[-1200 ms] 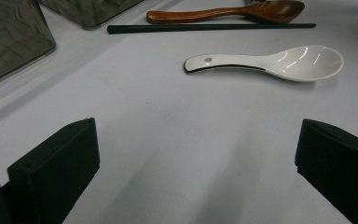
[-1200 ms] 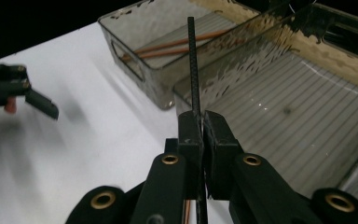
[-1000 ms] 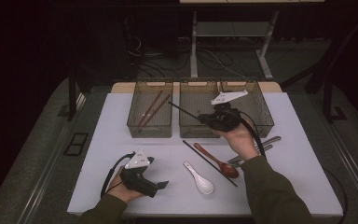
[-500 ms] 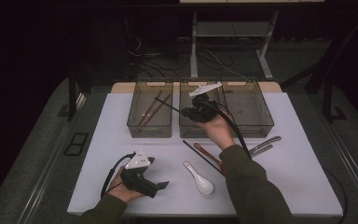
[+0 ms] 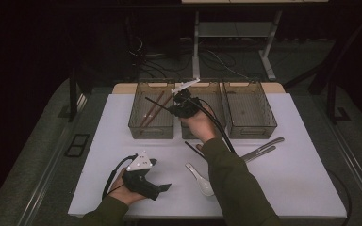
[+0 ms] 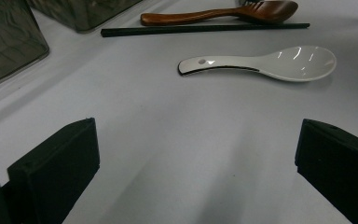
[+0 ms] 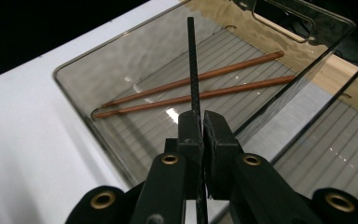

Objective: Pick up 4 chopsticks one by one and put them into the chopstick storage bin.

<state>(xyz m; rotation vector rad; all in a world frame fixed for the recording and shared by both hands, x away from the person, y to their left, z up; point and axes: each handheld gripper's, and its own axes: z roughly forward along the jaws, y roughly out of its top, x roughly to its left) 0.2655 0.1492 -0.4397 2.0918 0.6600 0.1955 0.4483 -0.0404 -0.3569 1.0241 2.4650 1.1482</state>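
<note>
The right gripper point(image 7: 201, 122) was clamped tight on a black chopstick point(image 7: 192, 60), holding it out over the left bin point(image 5: 139, 123) of three smoky plastic bins at the far edge of the white table point(image 5: 99, 155), apparently so the stick could be lowered beside the two brown chopsticks point(image 7: 191, 88) that lay flat on that bin's ribbed floor. The pinch sat partway along the shaft, leaving the long end free to point into the bin. The middle bin point(image 5: 217, 87) and right bin point(image 5: 252, 113) stood just beside it, the right one seemingly bare. Near the table's front edge the left gripper point(image 5: 162, 188) rested with its jaws spread wide and nothing between them. A white ceramic spoon point(image 6: 270, 63), a second black chopstick point(image 6: 205, 29), a wooden spoon point(image 6: 223, 13) and some metal cutlery point(image 5: 264, 149) lay on the table awaiting sorting.
</note>
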